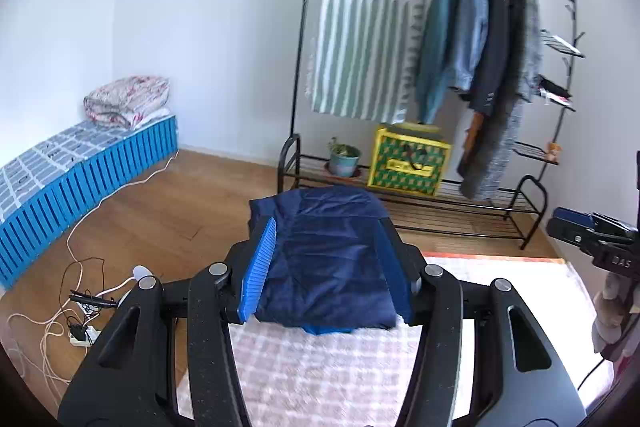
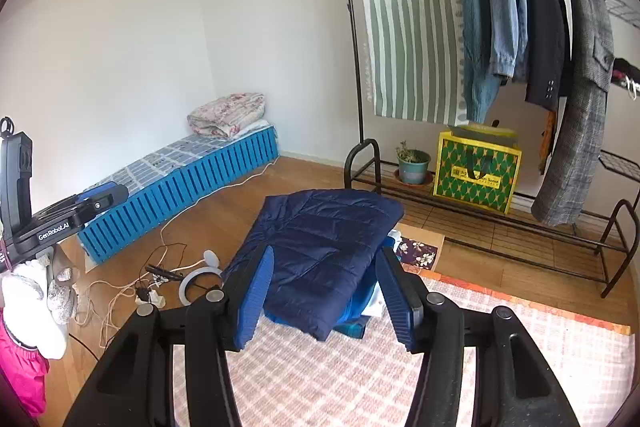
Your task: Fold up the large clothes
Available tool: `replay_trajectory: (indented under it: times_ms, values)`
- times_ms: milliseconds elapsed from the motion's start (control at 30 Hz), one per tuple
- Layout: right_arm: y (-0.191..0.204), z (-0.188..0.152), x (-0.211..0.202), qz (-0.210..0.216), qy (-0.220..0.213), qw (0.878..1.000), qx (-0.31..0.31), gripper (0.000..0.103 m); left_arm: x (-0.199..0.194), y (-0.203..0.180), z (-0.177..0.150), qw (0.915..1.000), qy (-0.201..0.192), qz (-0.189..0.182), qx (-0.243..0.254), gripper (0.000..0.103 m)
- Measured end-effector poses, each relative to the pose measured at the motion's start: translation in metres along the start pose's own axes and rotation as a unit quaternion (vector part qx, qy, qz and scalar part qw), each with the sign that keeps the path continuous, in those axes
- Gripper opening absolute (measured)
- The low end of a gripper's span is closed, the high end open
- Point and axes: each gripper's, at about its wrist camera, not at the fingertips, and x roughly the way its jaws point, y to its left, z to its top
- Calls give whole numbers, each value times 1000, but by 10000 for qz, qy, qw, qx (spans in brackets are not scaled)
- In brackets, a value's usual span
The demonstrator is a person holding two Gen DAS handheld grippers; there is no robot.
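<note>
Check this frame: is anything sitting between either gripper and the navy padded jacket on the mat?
Nothing visible blocks either one. The left gripper and right gripper both stand open, with the folded navy jacket directly ahead between the fingers. It rests on the checked mat, atop brighter blue fabric.

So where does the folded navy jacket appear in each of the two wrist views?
Left wrist: the navy jacket sits at centre, lying between the open blue fingers.
Right wrist: the jacket is at centre, slightly left, beyond the fingers.
Shared landmark: the yellow-green bag on the rack behind it.
</note>
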Motion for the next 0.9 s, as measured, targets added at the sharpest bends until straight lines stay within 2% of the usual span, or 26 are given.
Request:
replay_trajectory:
  times_ms: [200, 367, 433, 533, 633, 733, 900]
  values:
    - [19, -19, -68, -559, -162, 9976, -387, 58, -81, -40, -20, 9991, -325, -44, 267, 55]
    - [28, -36, -117, -963, -428, 9935, -431, 74, -117, -63, -40, 9987, -373, -133, 317, 55]
    - [28, -44, -137, -1098, -579, 9916, -368, 87, -126, -71, -50, 9987, -352, -162, 342, 56]
    - [26, -54, -153, -1365, -746, 9871, -381, 97, -132, -80, -69, 9989, -301, -124, 351, 67]
    - [27, -66, -163, -1657, -832, 9814, -503, 102, -129, -88, -88, 9991, -203, -162, 338, 69]
    - [24, -75, -165, -1751, -870, 9792, -548, 103, -124, -92, -102, 9994, -153, -169, 251, 75]
    - [11, -96, -148, -1615, -802, 9828, -405, 103, -109, -101, -117, 9998, -143, -41, 167, 86]
